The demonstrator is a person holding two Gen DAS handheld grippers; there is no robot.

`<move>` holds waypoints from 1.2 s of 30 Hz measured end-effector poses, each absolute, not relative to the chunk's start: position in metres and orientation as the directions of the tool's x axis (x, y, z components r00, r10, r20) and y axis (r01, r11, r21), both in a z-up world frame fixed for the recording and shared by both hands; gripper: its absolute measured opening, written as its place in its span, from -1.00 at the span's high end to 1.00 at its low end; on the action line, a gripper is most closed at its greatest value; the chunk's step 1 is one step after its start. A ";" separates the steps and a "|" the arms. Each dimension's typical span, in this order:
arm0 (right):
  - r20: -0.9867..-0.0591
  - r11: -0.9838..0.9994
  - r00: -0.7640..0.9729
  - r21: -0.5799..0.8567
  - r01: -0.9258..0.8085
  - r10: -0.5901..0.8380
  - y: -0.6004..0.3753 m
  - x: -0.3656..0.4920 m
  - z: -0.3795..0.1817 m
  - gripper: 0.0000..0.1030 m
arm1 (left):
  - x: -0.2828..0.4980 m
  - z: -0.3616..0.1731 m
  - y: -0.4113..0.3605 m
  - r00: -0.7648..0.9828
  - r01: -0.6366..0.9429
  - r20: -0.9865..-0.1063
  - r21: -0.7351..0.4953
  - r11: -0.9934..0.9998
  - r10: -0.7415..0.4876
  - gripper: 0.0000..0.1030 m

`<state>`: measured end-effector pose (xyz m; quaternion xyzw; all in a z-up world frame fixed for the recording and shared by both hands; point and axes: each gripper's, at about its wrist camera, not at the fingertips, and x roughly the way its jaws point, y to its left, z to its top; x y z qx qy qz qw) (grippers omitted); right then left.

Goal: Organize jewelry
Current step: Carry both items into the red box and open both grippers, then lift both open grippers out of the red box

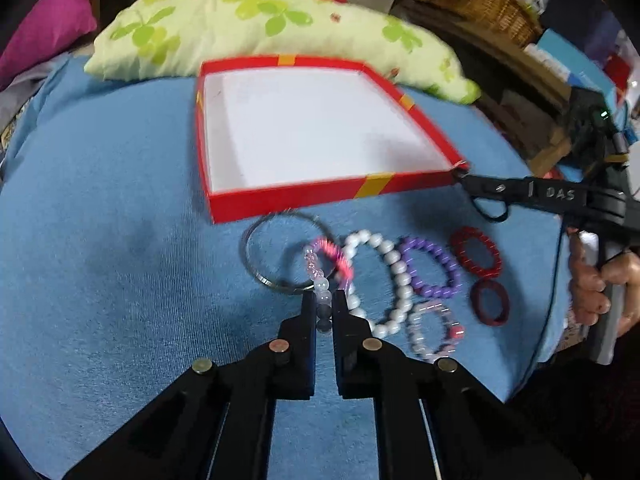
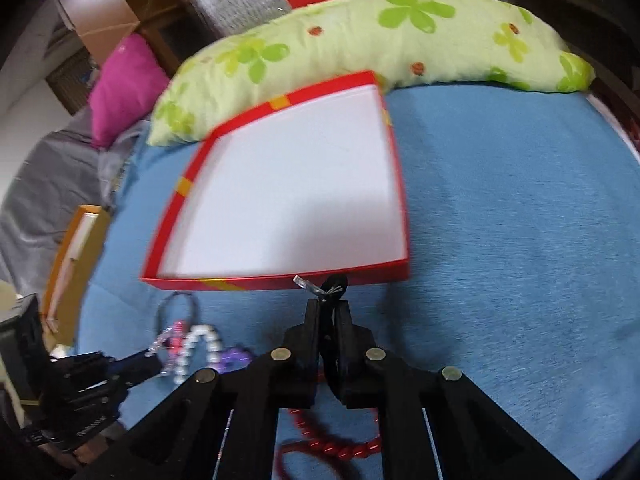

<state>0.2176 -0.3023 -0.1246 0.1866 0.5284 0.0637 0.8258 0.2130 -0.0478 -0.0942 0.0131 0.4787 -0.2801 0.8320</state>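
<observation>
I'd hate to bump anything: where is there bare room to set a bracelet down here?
The white floor of the red box is bare. So is the blue cloth left of the metal ring, and the cloth right of the box. Crowded: the strip before the box, where bead bracelets lie close together.

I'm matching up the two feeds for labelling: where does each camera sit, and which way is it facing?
Left wrist: rides the left claw, facing the red box and pillow; shut on the pink-and-white bead bracelet; the right claw and a hand show.
Right wrist: rides the right claw, shut on a black band, facing the box.
Shared: box, pillow, blue cloth.
</observation>
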 end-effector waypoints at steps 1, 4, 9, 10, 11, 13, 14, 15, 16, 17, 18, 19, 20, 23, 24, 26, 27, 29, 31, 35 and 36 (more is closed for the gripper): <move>-0.836 0.911 0.439 0.403 0.084 0.329 -0.302 0.217 -0.122 0.85 | 0.212 -0.088 -0.045 0.392 0.483 -0.789 -0.261 0.836 -0.473 0.85; -0.779 0.868 0.470 0.495 0.053 0.415 -0.300 0.216 -0.112 0.85 | 0.213 -0.070 -0.036 0.415 0.487 -0.743 -0.307 0.817 -0.526 0.85; -0.694 0.813 0.540 0.581 0.028 0.477 -0.294 0.222 -0.099 0.84 | 0.224 -0.037 -0.026 0.484 0.486 -0.654 -0.353 0.800 -0.582 0.85; -0.681 0.805 0.553 0.593 0.031 0.481 -0.293 0.225 -0.098 0.84 | 0.228 -0.030 -0.027 0.508 0.487 -0.633 -0.348 0.801 -0.584 0.85; -0.669 0.797 0.568 0.602 0.036 0.480 -0.292 0.228 -0.097 0.85 | 0.230 -0.024 -0.029 0.527 0.486 -0.620 -0.341 0.805 -0.581 0.85; -0.646 0.785 0.598 0.618 0.043 0.475 -0.291 0.235 -0.097 0.84 | 0.237 -0.013 -0.034 0.584 0.479 -0.587 -0.309 0.821 -0.561 0.85; -0.641 0.785 0.608 0.618 0.047 0.469 -0.290 0.239 -0.097 0.84 | 0.241 -0.012 -0.036 0.602 0.476 -0.577 -0.295 0.828 -0.552 0.85; -0.641 0.788 0.618 0.613 0.055 0.455 -0.287 0.244 -0.099 0.85 | 0.247 -0.013 -0.043 0.632 0.464 -0.572 -0.261 0.846 -0.523 0.85; -0.642 0.790 0.623 0.610 0.063 0.446 -0.285 0.247 -0.100 0.84 | 0.252 -0.016 -0.049 0.649 0.452 -0.577 -0.233 0.861 -0.496 0.85; -0.644 0.791 0.627 0.608 0.072 0.439 -0.283 0.252 -0.103 0.84 | 0.258 -0.019 -0.052 0.656 0.442 -0.585 -0.215 0.871 -0.477 0.85; -0.650 0.794 0.629 0.602 0.083 0.427 -0.280 0.257 -0.106 0.84 | 0.266 -0.025 -0.059 0.667 0.425 -0.598 -0.186 0.886 -0.445 0.85; -0.655 0.798 0.630 0.596 0.091 0.417 -0.279 0.260 -0.107 0.84 | 0.273 -0.031 -0.066 0.675 0.409 -0.611 -0.156 0.899 -0.413 0.85; -0.664 0.805 0.630 0.585 0.101 0.403 -0.277 0.264 -0.110 0.84 | 0.281 -0.040 -0.073 0.674 0.395 -0.630 -0.134 0.909 -0.386 0.85; -0.686 0.815 0.623 0.564 0.128 0.377 -0.273 0.275 -0.119 0.84 | 0.300 -0.068 -0.085 0.648 0.364 -0.689 -0.096 0.927 -0.325 0.85; -0.695 0.819 0.619 0.557 0.141 0.366 -0.273 0.277 -0.123 0.84 | 0.305 -0.075 -0.087 0.637 0.363 -0.703 -0.091 0.927 -0.318 0.85; -0.716 0.824 0.605 0.542 0.166 0.349 -0.275 0.280 -0.129 0.77 | 0.309 -0.086 -0.089 0.630 0.352 -0.721 -0.068 0.933 -0.290 0.85; -0.722 0.825 0.601 0.538 0.176 0.343 -0.277 0.280 -0.130 0.78 | 0.310 -0.088 -0.090 0.630 0.346 -0.726 -0.056 0.937 -0.276 0.85; -0.741 0.835 0.590 0.515 0.193 0.321 -0.281 0.281 -0.133 0.75 | 0.309 -0.092 -0.092 0.628 0.341 -0.736 -0.033 0.940 -0.253 0.75; -0.759 0.845 0.579 0.491 0.212 0.296 -0.284 0.280 -0.135 0.53 | 0.306 -0.092 -0.091 0.636 0.329 -0.738 -0.004 0.944 -0.225 0.11; -0.745 0.826 0.608 0.505 0.249 0.273 -0.295 0.267 -0.133 -0.23 | 0.289 -0.079 -0.083 0.694 0.318 -0.695 0.060 0.946 -0.189 -0.17; -0.730 0.826 0.634 0.506 0.249 0.255 -0.298 0.260 -0.129 -0.23 | 0.284 -0.075 -0.079 0.701 0.316 -0.688 0.064 0.947 -0.187 -0.18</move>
